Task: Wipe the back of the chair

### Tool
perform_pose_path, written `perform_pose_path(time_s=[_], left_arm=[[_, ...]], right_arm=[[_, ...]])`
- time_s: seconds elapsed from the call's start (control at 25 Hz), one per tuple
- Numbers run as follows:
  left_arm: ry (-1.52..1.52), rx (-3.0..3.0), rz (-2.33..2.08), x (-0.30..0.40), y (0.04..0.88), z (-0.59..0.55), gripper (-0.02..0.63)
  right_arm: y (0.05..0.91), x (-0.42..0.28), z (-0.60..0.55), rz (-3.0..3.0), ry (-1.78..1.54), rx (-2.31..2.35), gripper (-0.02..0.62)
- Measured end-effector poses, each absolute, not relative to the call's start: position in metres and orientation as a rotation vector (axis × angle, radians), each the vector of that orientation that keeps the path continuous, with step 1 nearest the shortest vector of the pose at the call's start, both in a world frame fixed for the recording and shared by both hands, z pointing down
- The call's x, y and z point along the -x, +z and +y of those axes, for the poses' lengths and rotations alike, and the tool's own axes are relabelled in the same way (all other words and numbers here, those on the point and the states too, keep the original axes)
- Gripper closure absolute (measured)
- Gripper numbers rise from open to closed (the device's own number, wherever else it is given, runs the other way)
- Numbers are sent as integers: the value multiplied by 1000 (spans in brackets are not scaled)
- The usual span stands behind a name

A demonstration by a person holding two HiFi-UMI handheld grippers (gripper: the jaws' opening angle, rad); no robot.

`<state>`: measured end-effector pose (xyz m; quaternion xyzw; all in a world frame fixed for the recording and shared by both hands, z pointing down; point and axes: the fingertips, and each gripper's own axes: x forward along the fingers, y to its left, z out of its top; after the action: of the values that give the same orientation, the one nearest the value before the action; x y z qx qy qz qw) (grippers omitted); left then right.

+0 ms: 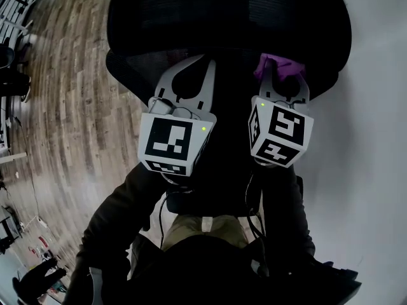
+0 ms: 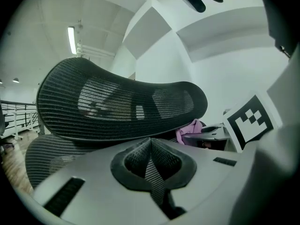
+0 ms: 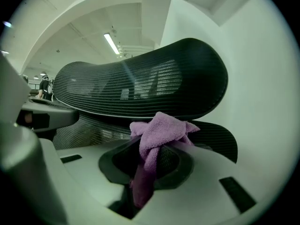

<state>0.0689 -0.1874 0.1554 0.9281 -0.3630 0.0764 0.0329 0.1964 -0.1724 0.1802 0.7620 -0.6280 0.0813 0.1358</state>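
Observation:
The black mesh chair stands before me, its headrest (image 1: 229,11) above the mesh back (image 1: 137,65). My right gripper (image 1: 283,75) is shut on a purple cloth (image 1: 273,64), held up close to the right part of the chair back, just under the headrest. In the right gripper view the cloth (image 3: 159,128) bunches out of the jaws in front of the headrest (image 3: 140,88); whether it touches the mesh is unclear. My left gripper (image 1: 206,61) is shut with nothing in it, facing the headrest (image 2: 122,107) and the back (image 2: 47,158).
Wood floor (image 1: 70,107) lies to the left of the chair and a white wall (image 1: 375,138) rises close on its right. A railing (image 2: 18,118) runs far off to the left. The person's dark sleeves (image 1: 121,215) fill the lower middle.

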Motion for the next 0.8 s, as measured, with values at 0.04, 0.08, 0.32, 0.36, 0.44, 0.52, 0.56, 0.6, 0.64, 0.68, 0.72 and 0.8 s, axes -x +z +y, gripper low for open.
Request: perform_pose_path(time_s=[0.04,0.08,0.32,0.36,0.44,0.52,0.56,0.6,0.64,0.68,0.72,0.8], left_arm=[[236,-2854,-1121,-65,156,-188,597],[236,-2852,-1125,-62,157,-188,597],[232,-2839,-1149,-45,154,-193,597],[233,-2837,-1152,-43,155,-194,597],[232,-2833,-1157,-38,157,-196,597],[230,-2831,-1158,-34,158,-198,597],[229,-2829,-1160,-32,159,-198,597],[229,-2827,-1162,-30,159,-199,597],[228,-2825,-1166,-28,159,-200,597],[227,-2823,-1170,-26,158,-202,597],[226,-2820,-1174,-24,157,-203,597],[224,-2815,-1183,-18,158,-207,597]], right_arm=[[181,-193,-173,-1823,237,-2204,529],[182,-189,-174,-1828,238,-2201,529],[180,-171,-180,-1853,244,-2186,529],[181,-168,-181,-1856,243,-2183,529],[182,-161,-183,-1864,239,-2177,529],[184,-152,-185,-1878,238,-2164,529],[185,-147,-187,-1886,238,-2156,529],[186,-143,-188,-1895,240,-2148,529],[186,-139,-190,-1903,242,-2141,529],[185,-136,-192,-1910,244,-2135,529],[184,-133,-194,-1915,245,-2130,529],[184,-127,-197,-1921,249,-2124,529]])
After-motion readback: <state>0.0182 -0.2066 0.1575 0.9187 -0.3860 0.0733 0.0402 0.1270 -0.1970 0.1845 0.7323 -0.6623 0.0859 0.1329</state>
